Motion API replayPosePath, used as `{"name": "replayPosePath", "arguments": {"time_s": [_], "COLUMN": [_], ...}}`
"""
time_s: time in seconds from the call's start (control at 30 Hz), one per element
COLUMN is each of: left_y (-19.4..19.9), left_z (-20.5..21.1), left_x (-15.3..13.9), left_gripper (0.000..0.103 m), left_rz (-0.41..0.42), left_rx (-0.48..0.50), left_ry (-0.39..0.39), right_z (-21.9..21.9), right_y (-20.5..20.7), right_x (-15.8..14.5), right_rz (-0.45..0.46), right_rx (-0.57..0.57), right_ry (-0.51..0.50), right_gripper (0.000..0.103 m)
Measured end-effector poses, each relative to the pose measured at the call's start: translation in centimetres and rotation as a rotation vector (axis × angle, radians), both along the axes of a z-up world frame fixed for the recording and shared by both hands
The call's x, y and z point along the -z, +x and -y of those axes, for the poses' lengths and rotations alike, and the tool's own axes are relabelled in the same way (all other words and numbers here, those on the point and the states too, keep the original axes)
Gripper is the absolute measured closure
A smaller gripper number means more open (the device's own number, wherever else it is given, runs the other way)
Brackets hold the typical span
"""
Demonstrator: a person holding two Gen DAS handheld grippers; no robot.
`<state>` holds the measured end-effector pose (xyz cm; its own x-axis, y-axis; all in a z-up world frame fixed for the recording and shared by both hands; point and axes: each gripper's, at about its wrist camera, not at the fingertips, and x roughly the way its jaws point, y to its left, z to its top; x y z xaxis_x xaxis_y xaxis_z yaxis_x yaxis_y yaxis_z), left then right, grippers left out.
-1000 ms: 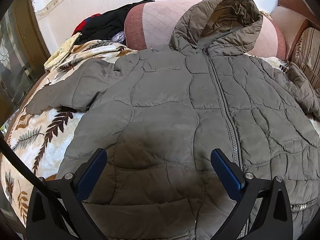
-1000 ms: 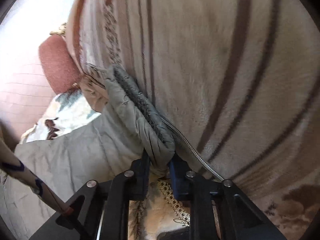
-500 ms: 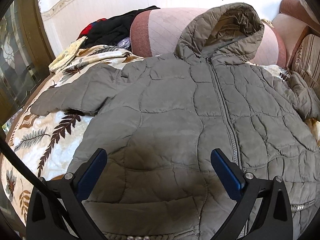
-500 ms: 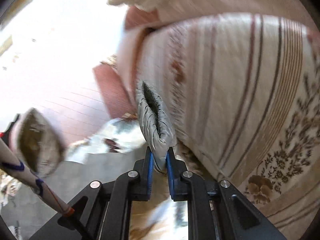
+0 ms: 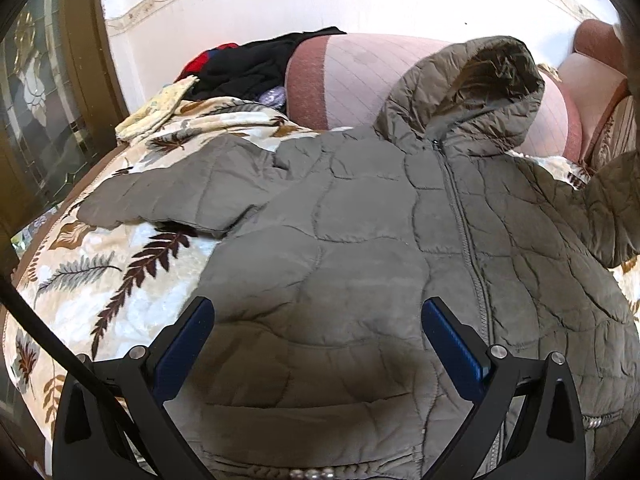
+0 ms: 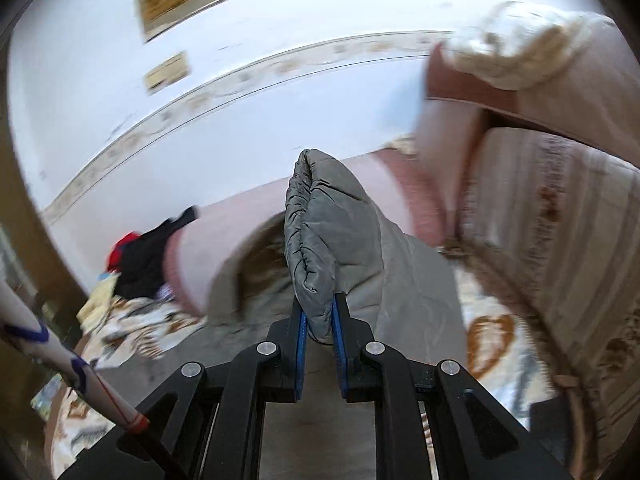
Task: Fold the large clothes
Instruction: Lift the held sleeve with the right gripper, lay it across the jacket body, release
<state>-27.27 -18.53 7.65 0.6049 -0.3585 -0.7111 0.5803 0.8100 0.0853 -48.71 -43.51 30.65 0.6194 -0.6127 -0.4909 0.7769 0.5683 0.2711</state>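
An olive-grey quilted hooded jacket point(image 5: 360, 248) lies face up and zipped on a leaf-patterned blanket point(image 5: 104, 276), hood propped against a pink bolster. Its left sleeve point(image 5: 172, 196) lies spread out flat. My left gripper point(image 5: 318, 320) is open and empty, hovering above the jacket's lower front. My right gripper point(image 6: 320, 312) is shut on the cuff of the jacket's right sleeve point(image 6: 324, 232) and holds it lifted. The raised sleeve also shows at the right edge of the left wrist view point(image 5: 616, 208).
A pink bolster point(image 5: 360, 76) runs along the wall behind the hood. A pile of black and red clothes point(image 5: 248, 64) lies at the back left. A striped beige cushion point(image 6: 560, 220) stands on the right. A wooden door frame point(image 5: 84, 60) is at the left.
My right gripper has lifted the sleeve cuff up and swung it away from the striped cushion toward the jacket. My left gripper has drawn back a little and stayed open.
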Motion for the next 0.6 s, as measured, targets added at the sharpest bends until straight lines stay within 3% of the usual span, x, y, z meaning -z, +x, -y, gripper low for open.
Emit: {"name": "replayPosePath", "arguments": {"time_s": [0.2,0.6], "left_y": [1.0,3.6], "left_z": [-1.7,-4.4], "left_x": [-0.2,-0.5], "left_gripper": [0.0,0.0], "left_rz": [-0.002,-0.05], "left_rx": [-0.035,-0.102], "left_ry": [-0.005,-0.052], "right_z": [-3.8,-6.7], "right_y": [4.2,14.6], "right_x": [2.3,13.6], "right_rz": [-0.022,-0.129], "right_rx": [-0.118,-0.323], "right_ry": [0.024,0.181], "right_gripper": [0.09,0.09]}}
